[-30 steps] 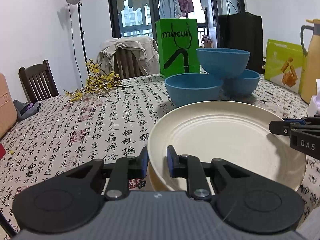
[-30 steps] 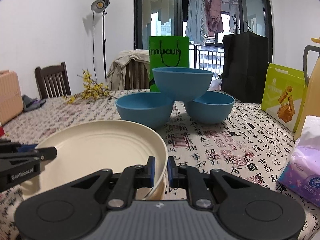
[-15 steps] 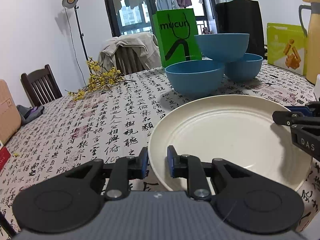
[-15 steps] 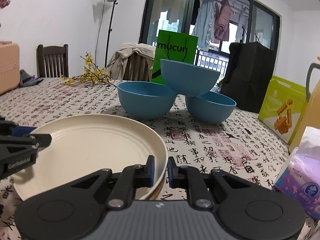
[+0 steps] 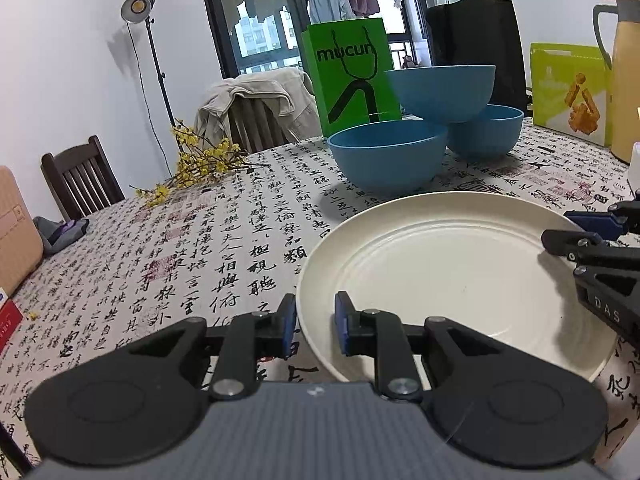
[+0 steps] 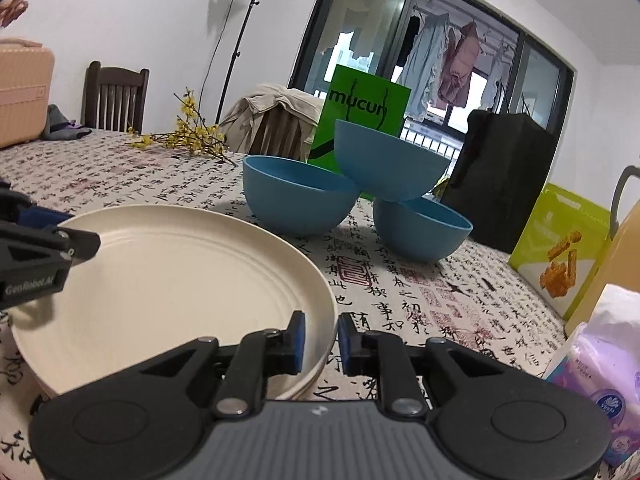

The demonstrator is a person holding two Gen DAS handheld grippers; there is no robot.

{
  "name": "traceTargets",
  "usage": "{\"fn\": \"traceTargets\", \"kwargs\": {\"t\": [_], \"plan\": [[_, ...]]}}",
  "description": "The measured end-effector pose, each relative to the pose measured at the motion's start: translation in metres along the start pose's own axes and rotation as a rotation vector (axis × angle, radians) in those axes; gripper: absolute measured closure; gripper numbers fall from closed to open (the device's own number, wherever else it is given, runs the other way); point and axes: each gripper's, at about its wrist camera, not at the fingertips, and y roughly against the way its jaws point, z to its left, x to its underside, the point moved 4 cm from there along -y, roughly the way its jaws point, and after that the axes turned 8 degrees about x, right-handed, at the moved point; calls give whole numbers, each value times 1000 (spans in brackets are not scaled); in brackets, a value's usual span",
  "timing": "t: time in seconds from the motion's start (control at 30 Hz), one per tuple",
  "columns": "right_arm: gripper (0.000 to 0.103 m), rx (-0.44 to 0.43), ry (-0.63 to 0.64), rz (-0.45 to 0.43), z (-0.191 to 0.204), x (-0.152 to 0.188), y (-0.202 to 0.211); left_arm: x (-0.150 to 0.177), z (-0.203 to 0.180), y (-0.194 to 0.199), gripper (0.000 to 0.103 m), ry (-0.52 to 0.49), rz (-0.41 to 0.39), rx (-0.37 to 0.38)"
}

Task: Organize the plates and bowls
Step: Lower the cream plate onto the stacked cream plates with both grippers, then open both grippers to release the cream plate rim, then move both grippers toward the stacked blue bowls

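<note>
A cream plate (image 5: 440, 272) (image 6: 168, 280) lies on top of a stack of like plates, whose edges show under it in the right wrist view. My left gripper (image 5: 314, 326) (image 6: 76, 228) is shut on its left rim. My right gripper (image 6: 322, 338) (image 5: 560, 226) straddles the right rim; its jaws are opening, and a gap shows between the rim and the outer pad. Behind the plate, two blue bowls (image 5: 388, 156) (image 5: 488, 132) stand on the patterned tablecloth. A third blue bowl (image 5: 440, 88) (image 6: 388, 168) rests on both.
A green paper bag (image 5: 348, 72) stands behind the bowls, with a yellow flower sprig (image 5: 200, 164) to its left. On the right are a yellow-green box (image 5: 568, 88), a yellow thermos (image 5: 626, 72) and a tissue pack (image 6: 600, 368). Chairs stand at the table's far side.
The plate, held above the stack a second ago, has come down onto it. The right gripper's jaws have widened around the rim. The left gripper's jaws look unchanged.
</note>
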Motion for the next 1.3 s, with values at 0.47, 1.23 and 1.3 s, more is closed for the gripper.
{"fn": "traceTargets", "kwargs": {"t": [0.47, 1.23, 1.3], "plan": [[10, -160, -219, -19, -31, -7, 14, -12, 27, 22, 20, 111, -118, 81], [0, -291, -470, -51, -62, 16, 44, 13, 34, 64, 0, 171, -231, 157], [0, -266, -461, -63, -60, 15, 48, 14, 33, 70, 0, 166, -244, 148]]}}
